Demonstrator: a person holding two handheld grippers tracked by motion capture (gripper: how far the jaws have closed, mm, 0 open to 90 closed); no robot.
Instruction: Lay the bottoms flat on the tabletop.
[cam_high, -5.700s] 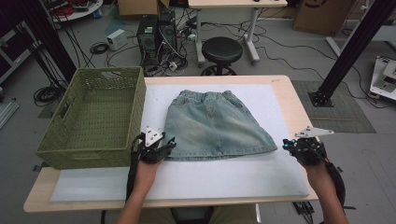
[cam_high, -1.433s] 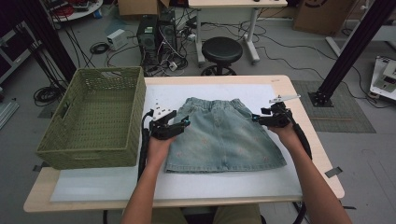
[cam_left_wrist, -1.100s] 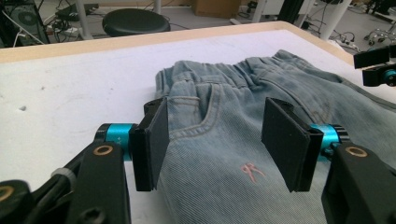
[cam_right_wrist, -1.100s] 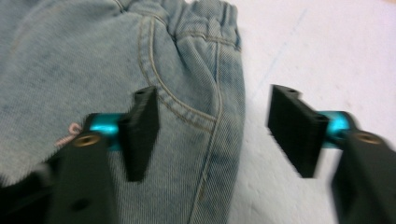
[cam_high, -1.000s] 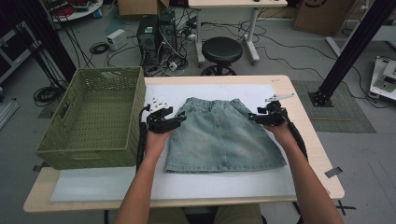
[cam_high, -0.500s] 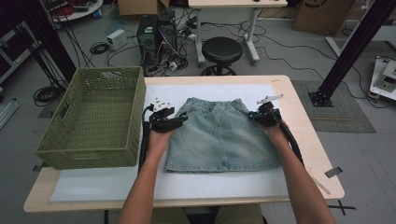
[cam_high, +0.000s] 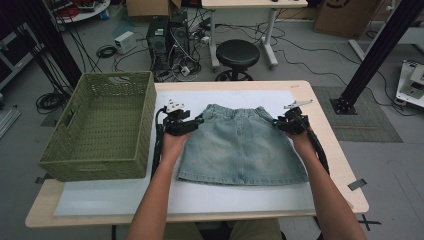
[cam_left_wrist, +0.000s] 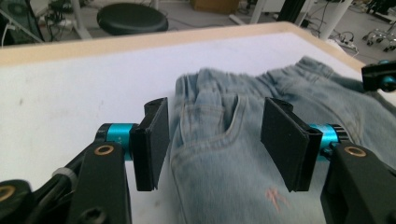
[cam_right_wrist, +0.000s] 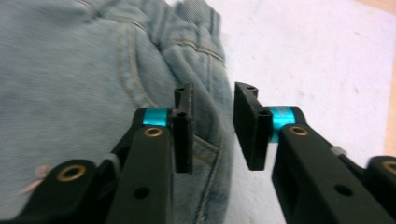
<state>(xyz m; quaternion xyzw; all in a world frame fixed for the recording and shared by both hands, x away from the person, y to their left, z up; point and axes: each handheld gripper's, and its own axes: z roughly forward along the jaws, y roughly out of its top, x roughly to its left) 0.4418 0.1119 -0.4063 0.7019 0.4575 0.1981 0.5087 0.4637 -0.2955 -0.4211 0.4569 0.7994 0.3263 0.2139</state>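
My left gripper (cam_left_wrist: 212, 140) jaws wide, straddling the skirt's (cam_high: 242, 145) left waist corner, pads off the denim. My right gripper (cam_right_wrist: 212, 126) narrower, jaws just opened, over the right waist edge, gripping nothing. Skirt flat mid-table. No readable writing.

A wooden tabletop (cam_high: 320, 107) carries a white mat (cam_high: 200, 192) that covers most of it. A denim skirt (cam_high: 242, 147) lies flat at the mat's middle, waistband far. A green woven basket (cam_high: 102, 122) stands at the left, overhanging the tabletop's left edge.
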